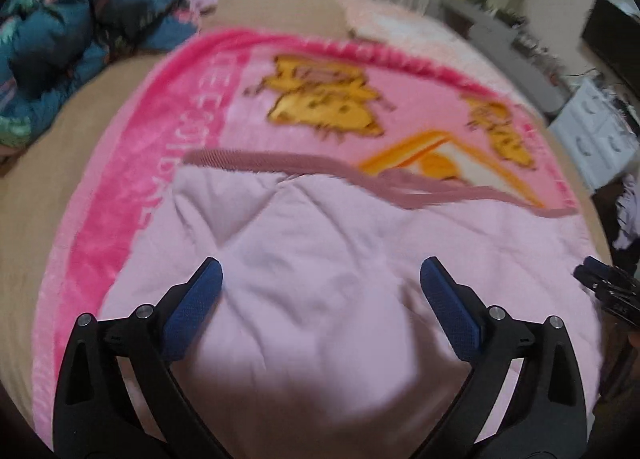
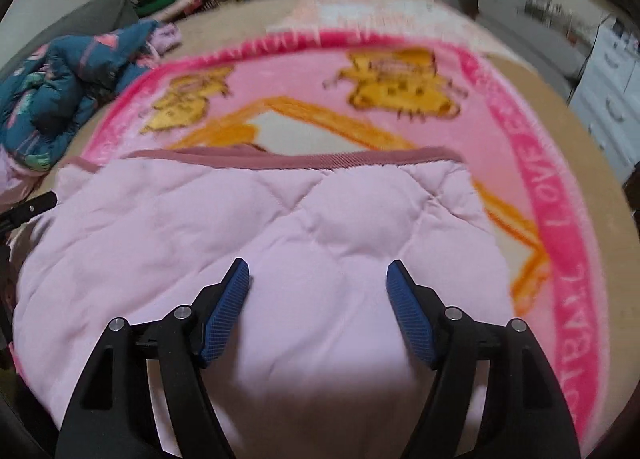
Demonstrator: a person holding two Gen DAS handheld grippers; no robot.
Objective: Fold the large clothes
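A pale lilac quilted padded garment with a dusty-rose ribbed hem (image 2: 256,227) lies spread flat on a bright pink plush blanket printed with yellow cartoon cats (image 2: 400,75), which covers the tan bed (image 2: 592,163). Laid out like this, the garment gets a broad, soft, clean surface, and its ribbed edge runs straight across the far side, which suits lining up a fold.

Both pairs of tongs hang just above the near part of the garment, pointing steeply down. The left tongs (image 1: 320,283) stand released, with blue pads wide apart and only cloth below. The right tongs (image 2: 318,279) are likewise released and grasp nothing. Set side by side, they seem placed to take two points of the near edge together.

A crumpled teal patterned quilted jacket (image 2: 68,99) waits at the bed's far left, probably out of the way.
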